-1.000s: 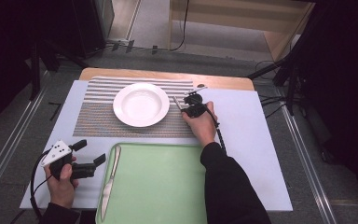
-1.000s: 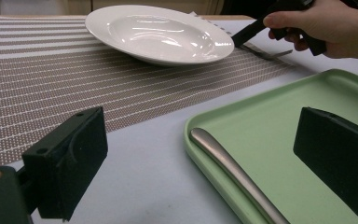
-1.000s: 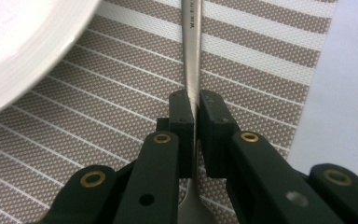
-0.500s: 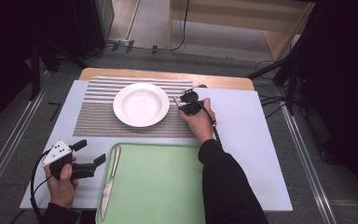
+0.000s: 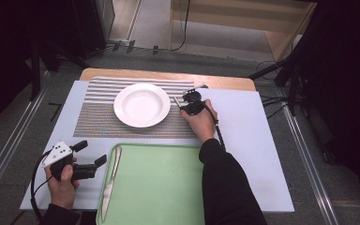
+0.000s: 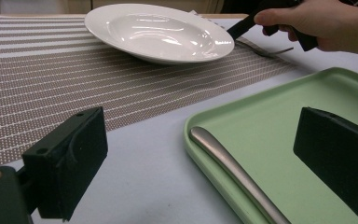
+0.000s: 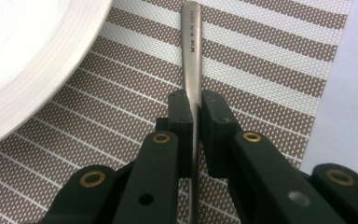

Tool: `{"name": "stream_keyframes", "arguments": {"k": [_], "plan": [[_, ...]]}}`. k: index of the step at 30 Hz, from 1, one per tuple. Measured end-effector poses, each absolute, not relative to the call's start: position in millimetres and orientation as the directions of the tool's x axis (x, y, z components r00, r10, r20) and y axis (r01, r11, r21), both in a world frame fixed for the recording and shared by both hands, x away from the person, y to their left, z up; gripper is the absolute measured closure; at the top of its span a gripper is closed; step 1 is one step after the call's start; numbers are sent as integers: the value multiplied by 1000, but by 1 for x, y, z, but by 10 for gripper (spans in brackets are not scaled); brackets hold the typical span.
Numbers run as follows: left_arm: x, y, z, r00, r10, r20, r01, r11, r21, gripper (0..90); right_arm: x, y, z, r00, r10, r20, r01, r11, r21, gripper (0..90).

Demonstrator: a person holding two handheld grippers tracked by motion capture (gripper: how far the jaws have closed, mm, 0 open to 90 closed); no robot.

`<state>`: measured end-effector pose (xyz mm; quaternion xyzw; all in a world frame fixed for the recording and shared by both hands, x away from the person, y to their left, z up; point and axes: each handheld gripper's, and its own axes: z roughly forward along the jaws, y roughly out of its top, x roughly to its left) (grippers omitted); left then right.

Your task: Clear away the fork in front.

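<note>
While the worktop (image 5: 258, 136) carries the striped mat (image 5: 98, 119) and plate (image 5: 142, 105), your right claw (image 7: 193, 114) pinches a utensil handle (image 7: 190, 56) at the plate's three o'clock, its long axis running toward twelve from the claw. Your left claw (image 6: 200, 158) is spread, idle, nearest the knife (image 6: 233, 172) on the green tray (image 6: 279, 107).

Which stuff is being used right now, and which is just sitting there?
Being used: right tool, shut on the metal handle; plate; striped mat.
Just sitting: left tool, open; knife; green tray.
</note>
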<state>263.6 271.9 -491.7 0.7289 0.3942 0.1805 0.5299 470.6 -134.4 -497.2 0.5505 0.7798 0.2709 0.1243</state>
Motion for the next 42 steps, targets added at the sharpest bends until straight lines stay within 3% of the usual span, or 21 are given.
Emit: {"name": "stream_keyframes", "arguments": {"k": [12, 15, 19, 24, 35, 42], "plan": [[264, 272, -492, 624, 766, -153, 385, -131, 914, 23, 467, -135, -496, -391, 913, 114, 781, 264, 566, 821], [264, 272, -492, 625, 765, -153, 386, -133, 913, 22, 466, -137, -494, -377, 919, 111, 776, 248, 580, 868], [264, 272, -492, 625, 766, -154, 385, -131, 914, 22, 467, -138, -493, -385, 920, 77, 774, 276, 570, 865], [264, 272, -492, 625, 765, -154, 384, -131, 914, 23, 469, -141, -495, -365, 923, 120, 793, 240, 560, 854], [264, 272, -492, 627, 764, -152, 384, -133, 914, 22, 464, -137, -496, -339, 935, 101, 787, 222, 576, 864], [264, 272, -492, 627, 765, -150, 382, -133, 915, 23, 453, -142, -490, -344, 933, 102, 742, 204, 638, 864]]}}
